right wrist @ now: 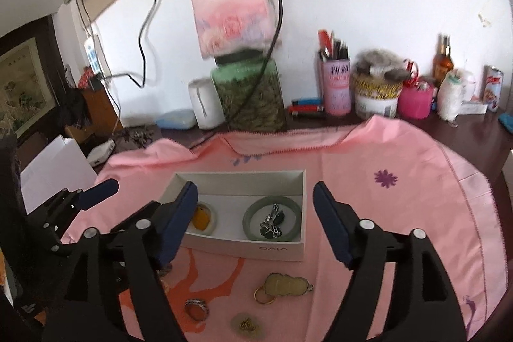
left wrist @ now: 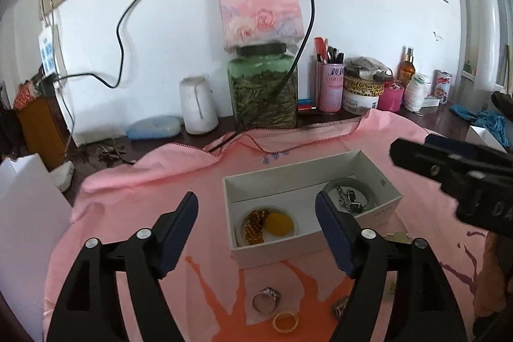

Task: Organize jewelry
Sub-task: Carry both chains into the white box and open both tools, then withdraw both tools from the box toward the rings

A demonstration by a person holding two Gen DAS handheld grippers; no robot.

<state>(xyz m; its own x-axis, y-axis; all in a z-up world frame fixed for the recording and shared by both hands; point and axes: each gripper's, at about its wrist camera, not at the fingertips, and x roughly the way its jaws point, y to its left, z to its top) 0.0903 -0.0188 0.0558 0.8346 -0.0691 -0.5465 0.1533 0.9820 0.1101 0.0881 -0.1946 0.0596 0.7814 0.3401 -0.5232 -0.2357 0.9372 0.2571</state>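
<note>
A white open box (left wrist: pixel 307 249) (right wrist: pixel 256 249) sits on the pink cloth (left wrist: pixel 128 191). Inside lie a green jade bangle (right wrist: pixel 253 210) around dark silver pieces (right wrist: pixel 272 223), and a yellow pendant (left wrist: pixel 279 223) with an amber bead chain (left wrist: pixel 255 226). My left gripper (left wrist: pixel 256 201) hovers open before the box, holding nothing. My right gripper (right wrist: pixel 255 191) is also open and holds nothing. On the cloth in front of the box lie a pale gourd pendant (right wrist: pixel 287 284), gold rings (right wrist: pixel 264 295), an orange-stone ring (right wrist: pixel 197 308), a silver ring (left wrist: pixel 266 300) and a yellow band (left wrist: pixel 285 321).
Along the wall stand a jar of dried leaves (left wrist: pixel 263 88), a white cup (left wrist: pixel 197 104), a pink pen holder (left wrist: pixel 332 85) and tubs. A black cable (left wrist: pixel 307 31) hangs down onto the cloth. A white carton (left wrist: pixel 25 213) stands at the left.
</note>
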